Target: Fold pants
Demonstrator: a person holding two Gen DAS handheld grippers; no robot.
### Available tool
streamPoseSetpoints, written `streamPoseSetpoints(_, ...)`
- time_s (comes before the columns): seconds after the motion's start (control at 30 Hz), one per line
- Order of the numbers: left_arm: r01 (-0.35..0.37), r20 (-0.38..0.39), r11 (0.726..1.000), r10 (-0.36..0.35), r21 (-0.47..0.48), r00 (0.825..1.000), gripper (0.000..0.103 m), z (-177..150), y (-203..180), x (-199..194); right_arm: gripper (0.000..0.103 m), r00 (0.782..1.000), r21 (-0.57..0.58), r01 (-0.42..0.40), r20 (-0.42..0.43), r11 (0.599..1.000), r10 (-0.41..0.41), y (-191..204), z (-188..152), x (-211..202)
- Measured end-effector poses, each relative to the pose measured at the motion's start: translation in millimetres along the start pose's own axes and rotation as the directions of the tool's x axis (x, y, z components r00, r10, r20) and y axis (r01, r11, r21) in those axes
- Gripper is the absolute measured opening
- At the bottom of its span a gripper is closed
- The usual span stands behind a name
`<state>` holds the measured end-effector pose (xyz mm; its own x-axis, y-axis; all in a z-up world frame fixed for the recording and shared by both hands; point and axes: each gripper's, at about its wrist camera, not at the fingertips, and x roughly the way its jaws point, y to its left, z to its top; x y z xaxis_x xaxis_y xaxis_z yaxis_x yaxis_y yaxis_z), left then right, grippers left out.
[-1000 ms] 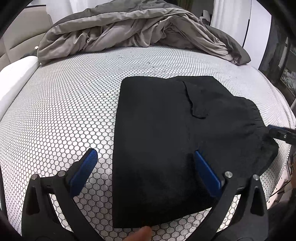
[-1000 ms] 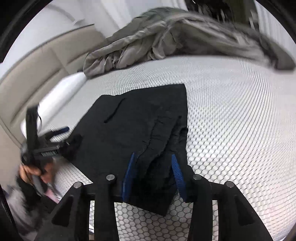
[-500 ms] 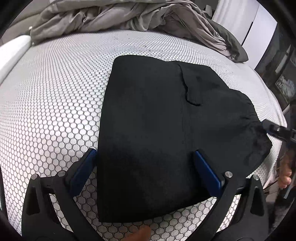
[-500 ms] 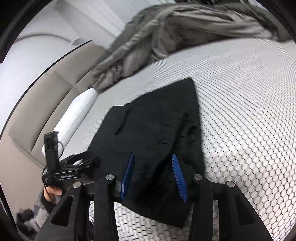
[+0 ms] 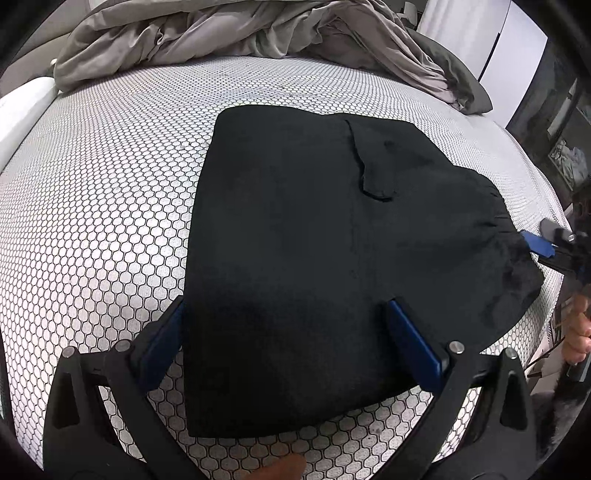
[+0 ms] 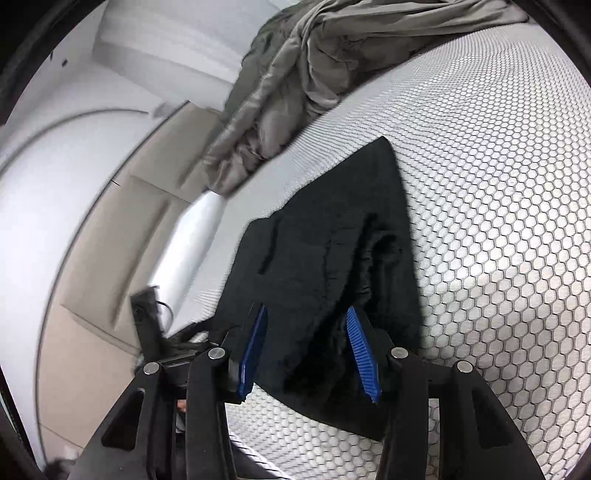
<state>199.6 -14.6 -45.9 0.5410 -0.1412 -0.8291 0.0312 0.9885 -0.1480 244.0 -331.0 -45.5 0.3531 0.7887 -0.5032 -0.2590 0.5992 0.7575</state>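
Black pants [image 5: 314,240], folded to a broad rectangle, lie flat on the honeycomb-patterned mattress [image 5: 110,203]. My left gripper [image 5: 284,306] hovers wide open over their near edge, one blue pad off the left side and one above the cloth. At the gathered waistband end on the right, my right gripper [image 5: 543,245] is held by a hand. In the right wrist view the right gripper [image 6: 306,312] straddles the waistband of the pants [image 6: 332,229]. Its jaws are opening, with a bunched fold of cloth lying between the pads. The left gripper [image 6: 147,317] shows blurred at the far end.
A rumpled grey duvet [image 5: 240,33] is heaped at the head of the bed. A white pillow [image 5: 22,110] lies at the left edge. A beige padded wall panel [image 6: 122,221] runs beside the bed. The mattress edge [image 5: 546,295] drops off just beyond the waistband.
The left gripper tilted further down and shifted right, so it now hangs over the pants' near edge. The right gripper rolled, sank a little, and its pads spread slightly around the waistband.
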Motion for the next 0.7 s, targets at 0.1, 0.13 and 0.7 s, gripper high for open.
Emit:
streamPoseSetpoints(0.1,0.001,0.000,1.000,-0.001,0.001,1.000,0.102,0,-1,1,0.047,0.996,-0.016,0.082,-0.020,0.996,-0.083,-2,0,5)
streamPoseSetpoints(0.13,0.001,-0.001,1.000,-0.001,0.001,1.000,0.102,0,-2,1,0.047,0.996,-0.005,0.082,-0.037,0.997,-0.082,-5,-1,10)
streamPoseSetpoints(0.7,0.012,-0.001,1.000,-0.012,-0.002,1.000,0.102,1,9,1,0.020,0.993,-0.061,0.100,-0.059,0.993,-0.103,13,-7,41)
